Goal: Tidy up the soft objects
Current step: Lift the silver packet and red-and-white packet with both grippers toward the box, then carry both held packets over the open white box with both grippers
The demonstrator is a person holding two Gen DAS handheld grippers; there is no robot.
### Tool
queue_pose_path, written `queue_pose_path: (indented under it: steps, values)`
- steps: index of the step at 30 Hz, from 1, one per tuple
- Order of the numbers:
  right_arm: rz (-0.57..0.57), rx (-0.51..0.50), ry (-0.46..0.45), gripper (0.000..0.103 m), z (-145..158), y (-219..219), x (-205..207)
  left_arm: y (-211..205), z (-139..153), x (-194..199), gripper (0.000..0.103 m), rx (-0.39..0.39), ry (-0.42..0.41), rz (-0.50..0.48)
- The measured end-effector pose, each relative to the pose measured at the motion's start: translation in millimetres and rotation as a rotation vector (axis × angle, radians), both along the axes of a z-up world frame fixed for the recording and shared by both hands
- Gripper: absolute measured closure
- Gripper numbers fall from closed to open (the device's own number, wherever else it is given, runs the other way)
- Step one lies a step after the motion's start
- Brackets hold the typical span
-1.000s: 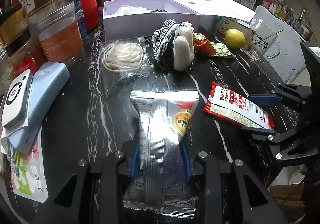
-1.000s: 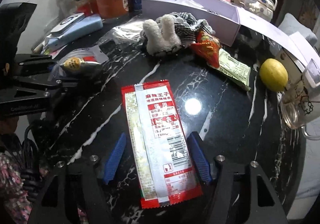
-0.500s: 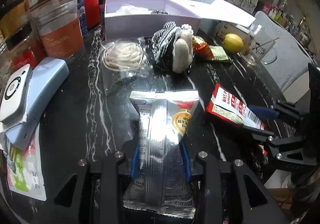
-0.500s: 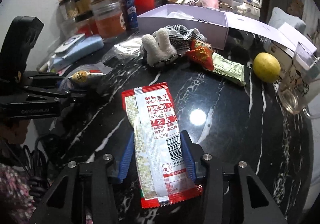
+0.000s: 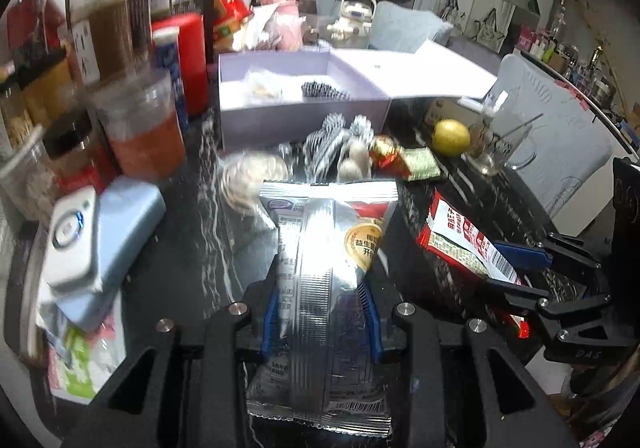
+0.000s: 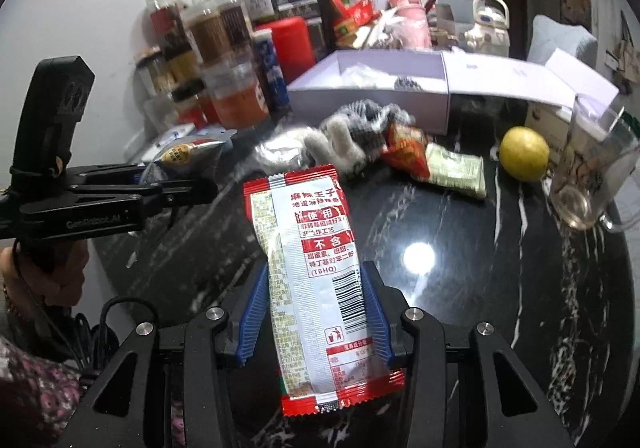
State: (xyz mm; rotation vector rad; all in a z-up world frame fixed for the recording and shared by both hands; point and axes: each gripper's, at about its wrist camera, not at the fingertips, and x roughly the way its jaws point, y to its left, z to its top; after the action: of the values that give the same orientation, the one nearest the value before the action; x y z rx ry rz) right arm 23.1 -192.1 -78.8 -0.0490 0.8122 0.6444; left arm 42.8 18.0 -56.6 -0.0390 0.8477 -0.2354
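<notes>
A crinkled silver foil packet (image 5: 320, 288) with a ribbed centre seam and a round yellow emblem is pinched between the ribbed blue pads (image 5: 269, 312) of the left gripper (image 5: 320, 322), its flat sealed top edge held up above the black, white-veined marble tabletop (image 5: 192, 248). A flat, glossy red-bordered sachet (image 6: 316, 276) printed with white panels and a barcode is clamped between the blue pads of the right gripper (image 6: 314, 312), which are closed against its two long edges; the sachet is lifted clear of the polished stone, where a round lamp reflection is seen. In the left wrist view the same sachet (image 5: 464, 244) is seen at the right, gripped in the black linkage of the other tool. Beyond both packets, a rectangular pale lilac cardboard box (image 5: 304, 116) with its lid folded open is set at the back of the table, and a striped soft item and a crumpled clear wrapper are visible inside it. Just in front of the box a fluffy white and black-checked cloth bundle (image 6: 360, 132) is heaped, touching a crumpled red snack bag (image 6: 406, 150) and a flat green packet (image 6: 458, 168). A smooth yellow lemon (image 6: 524, 154) is placed beside a clear glass mug (image 6: 588, 176). Transparent plastic jars (image 5: 140, 128) with orange and brown contents are crowded along the left edge.
</notes>
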Motion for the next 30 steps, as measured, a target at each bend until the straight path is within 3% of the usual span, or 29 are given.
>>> queue_pose_path:
  steps: [14, 30]
  values:
    - [-0.015, 0.030, -0.203, 0.058, 64, 10, 26, -6, 57, 29, 0.069, -0.021, -0.154, -0.048]
    - [-0.059, 0.038, -0.317, 0.058, 111, 20, 88, -8, 103, 92, 0.069, -0.029, -0.303, -0.045]
